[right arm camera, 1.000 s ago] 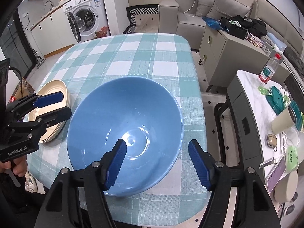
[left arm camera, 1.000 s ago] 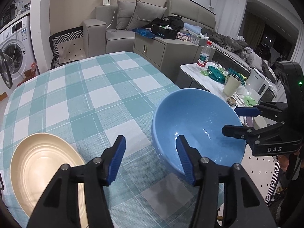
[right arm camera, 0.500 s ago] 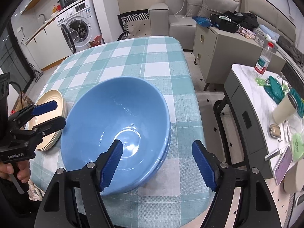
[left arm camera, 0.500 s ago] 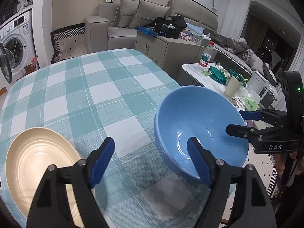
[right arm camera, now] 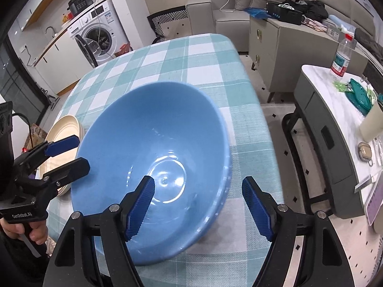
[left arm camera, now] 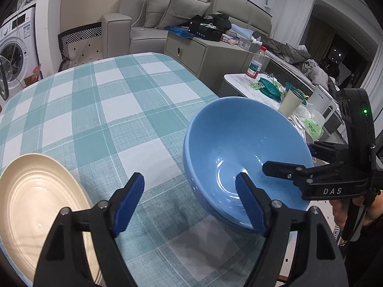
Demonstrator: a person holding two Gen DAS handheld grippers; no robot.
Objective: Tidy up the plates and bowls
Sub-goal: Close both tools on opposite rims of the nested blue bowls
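The blue bowl [right arm camera: 153, 157] sits near the worktop's [left arm camera: 100, 110] right edge, the cream plate [left arm camera: 36, 203] near its left edge. Left hand-held gripper [left arm camera: 191, 203] and right hand-held gripper [right arm camera: 198, 208] both gape wide, holding nothing. A side table [right arm camera: 335, 110] crowded with a bottle [right arm camera: 341, 57] stands beyond.

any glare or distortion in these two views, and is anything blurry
Left wrist view: fisheye bending, dark vignette corners, soft glare inside the blue bowl and on the cream plate; the left gripper looks sharp. Right wrist view: same bending, a bright ring of glare at the bowl's bottom, slight smear along its right rim, a grey shadow on the tablecloth.
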